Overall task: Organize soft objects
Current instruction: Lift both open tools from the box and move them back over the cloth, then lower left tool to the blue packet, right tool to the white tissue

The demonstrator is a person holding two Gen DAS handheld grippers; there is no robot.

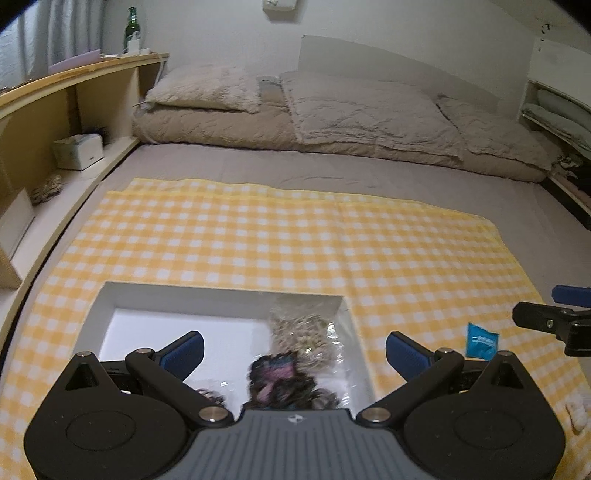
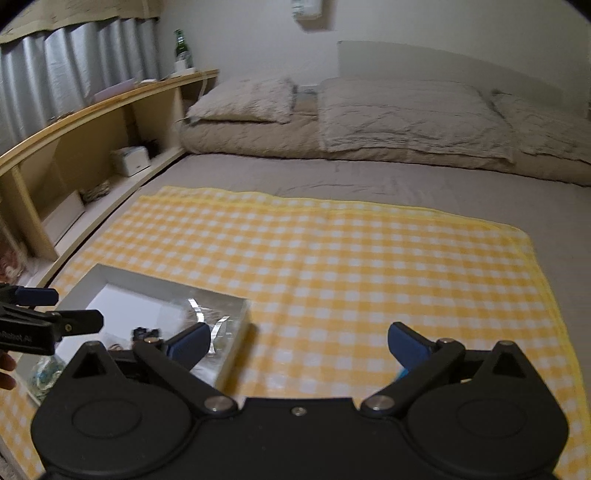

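A white open box [image 1: 110,299] lies on the yellow checked cloth [image 1: 295,240]. In it are a clear bag of beige patterned soft stuff [image 1: 303,332] and a dark pink-patterned soft item [image 1: 280,380]. My left gripper [image 1: 294,353] is open and empty, hovering over the box above these items. A small blue packet [image 1: 481,341] lies on the cloth right of the box. My right gripper [image 2: 298,345] is open and empty over the cloth, right of the box [image 2: 236,332]; the blue packet [image 2: 402,371] peeks out by its right finger.
The cloth lies on a grey bed [image 1: 369,173] with beige pillows and quilt [image 1: 332,110] at the far end. A wooden shelf unit [image 1: 66,110] runs along the left, with a green bottle [image 1: 131,27] on top. A small white item [image 1: 576,413] lies at the cloth's right edge.
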